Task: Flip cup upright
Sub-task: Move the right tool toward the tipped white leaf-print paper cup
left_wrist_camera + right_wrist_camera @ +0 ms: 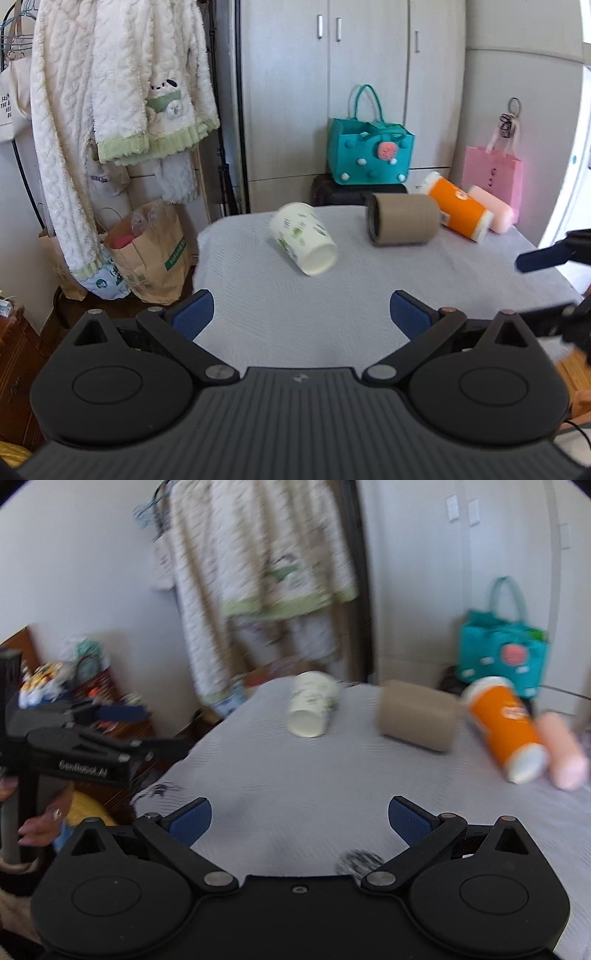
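Several cups lie on their sides on a table with a grey cloth (295,302). A white cup with green print (303,238) (312,709) lies at the middle left. A brown cup (402,223) (417,716) lies beside it, then an orange cup (458,208) (506,727) and a pink cup (493,214) (563,753) at the right. My left gripper (301,314) is open and empty, short of the white cup. My right gripper (299,821) is open and empty over the near cloth; it also shows at the right edge of the left wrist view (546,254).
A teal bag (369,155) and a pink bag (493,177) stand behind the table. A fluffy robe (110,92) hangs on a rack at the left, with paper bags (151,251) on the floor below. White cupboards (332,74) stand at the back.
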